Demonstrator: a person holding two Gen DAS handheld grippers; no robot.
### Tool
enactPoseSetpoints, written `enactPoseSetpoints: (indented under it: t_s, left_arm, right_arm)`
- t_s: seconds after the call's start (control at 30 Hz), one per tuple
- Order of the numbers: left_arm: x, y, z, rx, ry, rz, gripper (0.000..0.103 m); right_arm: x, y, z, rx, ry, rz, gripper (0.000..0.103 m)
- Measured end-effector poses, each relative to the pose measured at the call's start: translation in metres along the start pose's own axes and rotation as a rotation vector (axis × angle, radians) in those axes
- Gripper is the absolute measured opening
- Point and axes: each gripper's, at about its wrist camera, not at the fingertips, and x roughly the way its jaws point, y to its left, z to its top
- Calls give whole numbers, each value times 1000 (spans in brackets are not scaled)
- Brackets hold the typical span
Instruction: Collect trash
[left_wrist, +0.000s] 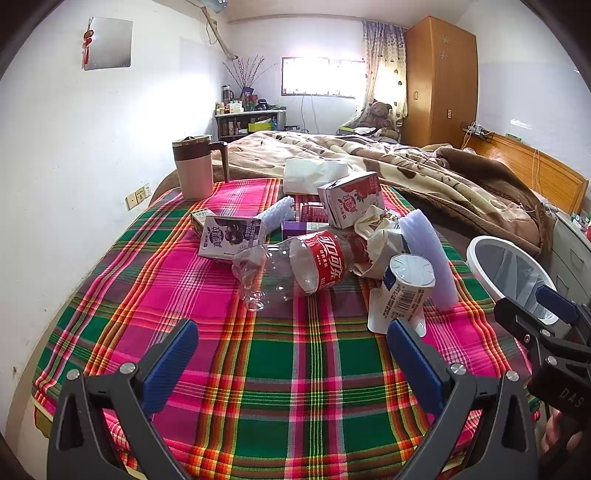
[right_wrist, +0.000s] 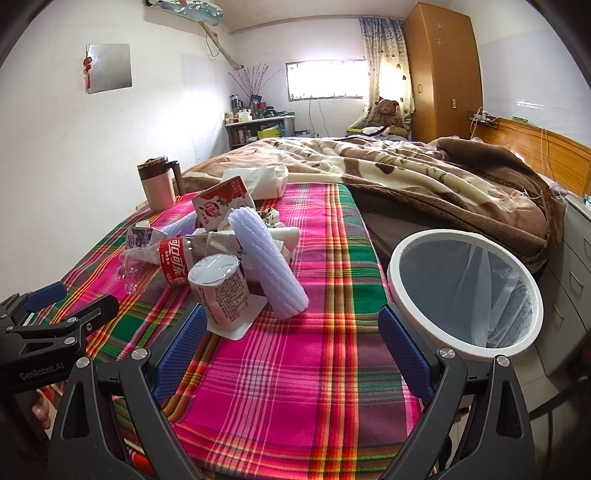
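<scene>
Both claws, left (left_wrist: 291, 360) and right (right_wrist: 293, 345), spread; lined bin (right_wrist: 400, 254) holds no trash.

Plaid cloth (left_wrist: 280, 373), lower centre of frame: woven, matt, bright checks. Clear bottle (left_wrist: 291, 267), mid-frame: thin transparent plastic, crumpled, glossy, red printed label. Yogurt cup (left_wrist: 406, 291), right of centre: printed paper sleeve, smooth shiny foil-like lid. Cartons (left_wrist: 351, 199) behind: coated printed card, slight sheen. Foam sleeve (right_wrist: 267, 258), centre of right view: pale ribbed netted foam, matt. Bin (right_wrist: 465, 291), right: smooth white plastic rim, thin translucent liner. Blanket (right_wrist: 406, 166), upper right: plush fleece. Wardrobe (left_wrist: 439, 77), upper right: glossy wood veneer. Gripper fingers (left_wrist: 170, 365): black matt plastic, blue textured pads, metal screws.
</scene>
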Motion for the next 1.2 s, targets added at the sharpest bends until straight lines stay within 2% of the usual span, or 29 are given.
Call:
enactPoseSetpoints:
  t_s: [1.2]
  left_arm:
    - [-1, -1, 0, -1, -4, 0, 103]
  right_arm:
    - [0, 2, 0, -3, -2, -8, 96]
